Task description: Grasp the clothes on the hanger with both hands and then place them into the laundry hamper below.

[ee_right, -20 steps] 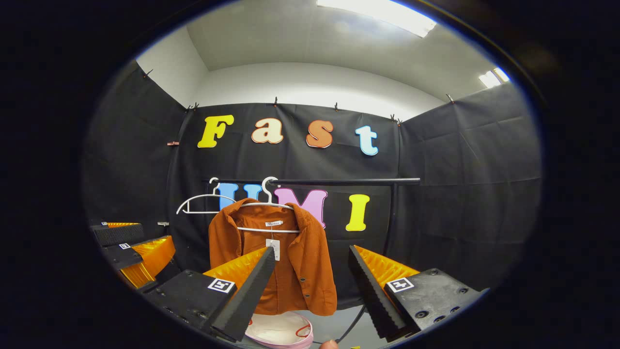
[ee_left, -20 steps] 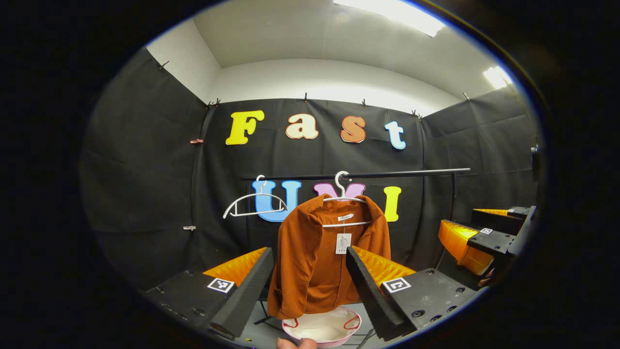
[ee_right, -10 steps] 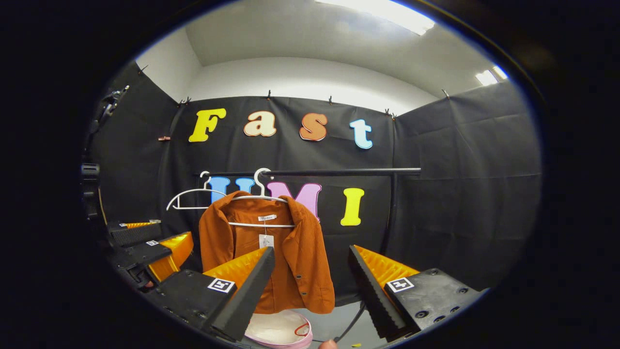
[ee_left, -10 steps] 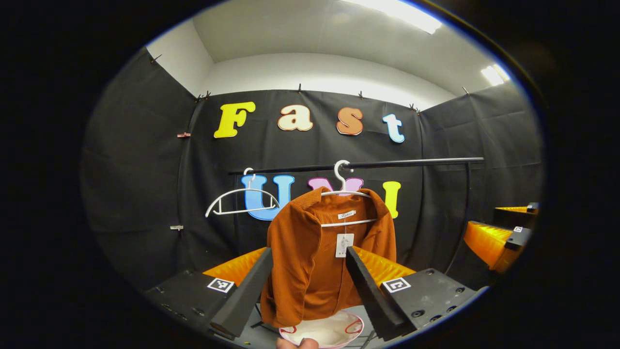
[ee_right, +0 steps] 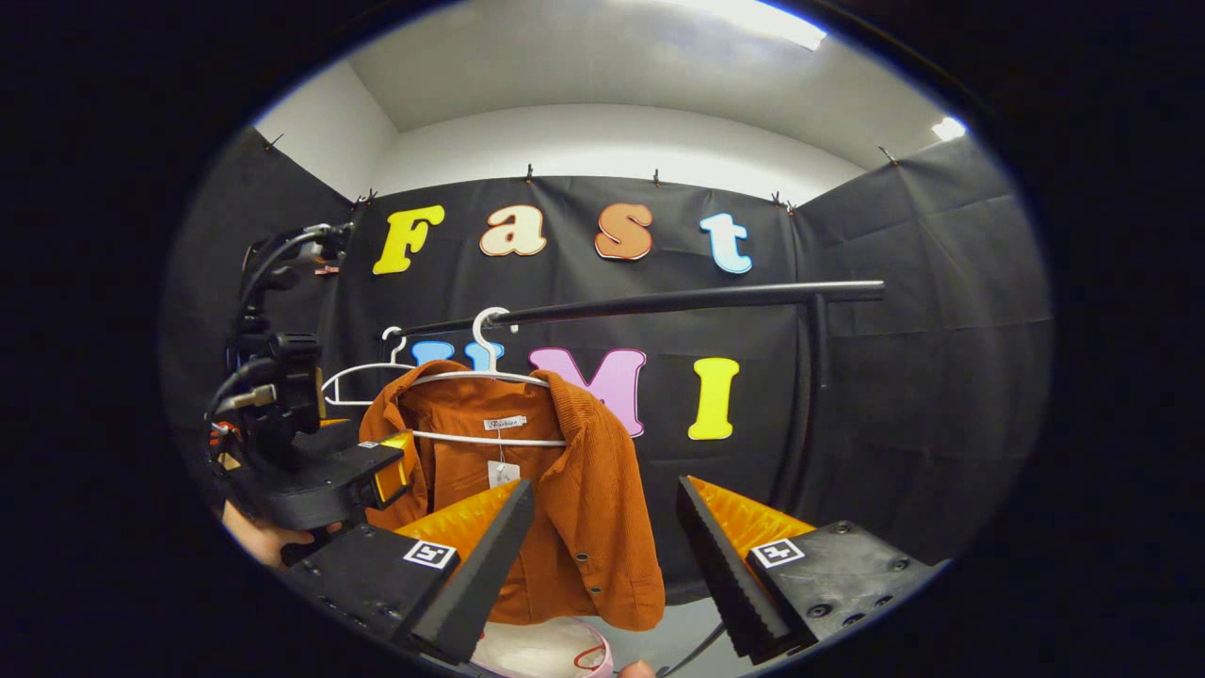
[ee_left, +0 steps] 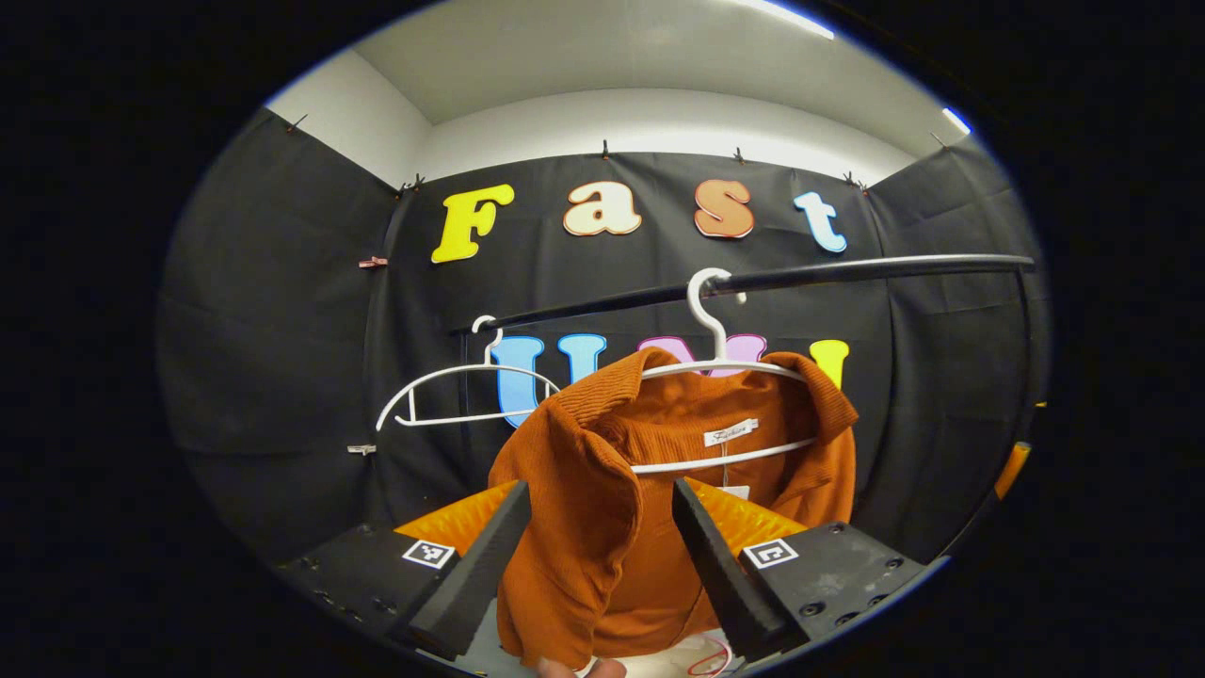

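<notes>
Now | shirt [ee_left: 602, 527] hangs lengthwise down | between left gripper [ee_left: 602, 556] fingers, spread

A recording booth set up like a small laundry corner, not a lived-in home. Black cloth walls [ee_right: 904, 311] pinned up with clips enclose the space ahead of both grippers, and plain white wall and ceiling with strip lights [ee_right: 753, 19] rise above the cloth. Straight ahead, a black clothes rail [ee_right: 659, 301] carries a bare white hanger [ee_left: 452, 395] and an orange jacket [ee_left: 602, 508] on a second hanger. A white hamper [ee_right: 537, 652] sits on the floor beneath.
</notes>
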The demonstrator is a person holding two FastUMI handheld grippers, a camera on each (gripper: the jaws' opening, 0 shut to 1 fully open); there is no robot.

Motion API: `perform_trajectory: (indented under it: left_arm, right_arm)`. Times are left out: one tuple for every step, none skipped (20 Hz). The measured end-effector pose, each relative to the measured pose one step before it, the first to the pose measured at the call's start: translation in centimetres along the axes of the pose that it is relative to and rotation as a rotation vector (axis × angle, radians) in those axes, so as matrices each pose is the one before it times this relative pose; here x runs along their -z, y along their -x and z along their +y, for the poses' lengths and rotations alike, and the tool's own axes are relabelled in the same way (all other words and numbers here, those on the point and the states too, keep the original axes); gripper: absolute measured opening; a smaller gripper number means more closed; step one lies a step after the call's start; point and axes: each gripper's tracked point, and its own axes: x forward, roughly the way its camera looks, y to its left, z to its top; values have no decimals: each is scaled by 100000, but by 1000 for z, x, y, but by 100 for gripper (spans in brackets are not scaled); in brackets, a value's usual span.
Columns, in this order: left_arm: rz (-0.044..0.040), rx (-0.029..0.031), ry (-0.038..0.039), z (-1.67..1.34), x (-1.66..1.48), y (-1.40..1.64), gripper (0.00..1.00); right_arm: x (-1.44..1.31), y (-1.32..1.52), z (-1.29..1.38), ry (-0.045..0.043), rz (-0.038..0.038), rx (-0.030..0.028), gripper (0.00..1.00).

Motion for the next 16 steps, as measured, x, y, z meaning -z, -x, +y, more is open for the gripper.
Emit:
perform_trajectory:
  left_arm:
    - [129,-997,-922,-107,241,-870,95]
    - [351,-215,-581,-247,359,-750,92]
    - [143,25,-155,-129,223,-643,95]
    - [-515,11,-90,-10,139,-447,95]
    - [-695,37,-113,10,-87,-491,95]
    - [-339,-43,-317,42,206,-379,95]
    - [82,-540,-458,178,193,-444,95]
    - [57,-923,-253,400,314,-351,95]
    - [-158,-974,129,274,96,-266,95]
    - [-527,-629,214,155,44,-352,95]
    - [-415,-1153,-128,295,48,-380,95]
    - [52,-977,-73,280,218,-401,95]
    - [62,-135,200,2,128,-341,95]
    - [49,605,374,-73,374,-320,95]
    - [-486,633,402,-107,67,-310,95]
    - [-308,519,-264,-26,182,-335,92]
  right_arm:
    - [515,-1428,285,-993,463,-1316,98]
    - [603,-1428,321,-943,457,-1528,97]
    - [457,-1658,441,-237,104,-851,98]
    - [440,-1649,359,-276,-321,-1029,98]
    - [441,-1555,552,-266,-203,-1149,98]
    - [785,-1698,528,-621,811,-1087,98]
    - [786,-1525,395,-1277,770,-566,98]
    - [680,-1427,194,-2115,806,12,98]
    - [627,-1325,82,-2328,341,329,98]
    - [501,-1266,-114,-1453,-177,861,98]
    - [594,-1152,-146,-248,-178,1089,99]
    - [612,-927,57,-45,-130,-275,98]
    - [396,-826,202,101,-523,-315,98]
    - [172,-775,18,101,-502,-310,98]
    - [175,-600,-97,-786,-217,-307,98]
    - [582,-602,274,-1187,516,-1207,96]
